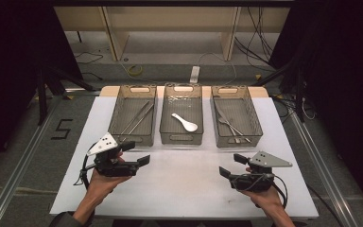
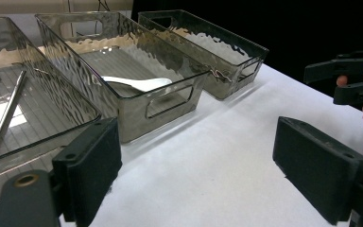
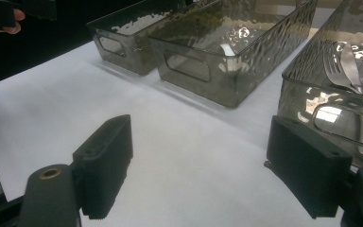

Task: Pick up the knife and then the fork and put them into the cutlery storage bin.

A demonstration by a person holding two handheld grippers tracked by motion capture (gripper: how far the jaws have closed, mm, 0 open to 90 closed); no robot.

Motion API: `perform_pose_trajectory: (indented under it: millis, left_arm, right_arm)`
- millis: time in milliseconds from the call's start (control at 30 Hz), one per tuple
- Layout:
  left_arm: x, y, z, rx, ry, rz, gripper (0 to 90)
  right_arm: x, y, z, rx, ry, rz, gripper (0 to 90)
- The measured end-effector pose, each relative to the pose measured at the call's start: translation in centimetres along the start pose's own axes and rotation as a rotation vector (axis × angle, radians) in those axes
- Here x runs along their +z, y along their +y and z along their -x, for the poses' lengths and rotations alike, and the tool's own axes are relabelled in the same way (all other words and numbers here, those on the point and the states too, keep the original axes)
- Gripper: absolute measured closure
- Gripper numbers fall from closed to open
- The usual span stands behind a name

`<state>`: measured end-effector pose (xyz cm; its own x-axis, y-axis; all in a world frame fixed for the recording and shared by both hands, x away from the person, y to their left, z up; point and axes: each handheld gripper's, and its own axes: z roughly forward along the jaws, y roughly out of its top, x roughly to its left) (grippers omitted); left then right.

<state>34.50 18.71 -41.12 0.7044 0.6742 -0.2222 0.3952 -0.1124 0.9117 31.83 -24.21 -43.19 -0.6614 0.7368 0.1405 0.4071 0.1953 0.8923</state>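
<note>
Left bin [image 2: 9, 109]: cut off by frame edge left of the jaws; rods inside partly shown.
Spoon [image 2: 137, 84]: bowl end hidden behind the bin wall.
Fork [image 3: 354, 90]: handle blurred through the wall, beyond the right jaw.

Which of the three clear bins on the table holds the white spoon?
The middle bin holds the white spoon. The left bin holds metal chopsticks, and the right bin holds a metal fork.
</note>
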Motion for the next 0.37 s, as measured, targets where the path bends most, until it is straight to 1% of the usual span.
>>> perform_pose_trajectory:
  millis: [367]
  left_arm:
    - [-0.02,0.01,-0.04,0.002,0.001,0.0,15.5]
  right_arm:
    - [-0.05,0.05,0.14,-0.001,-0.01,0.005,24.2]
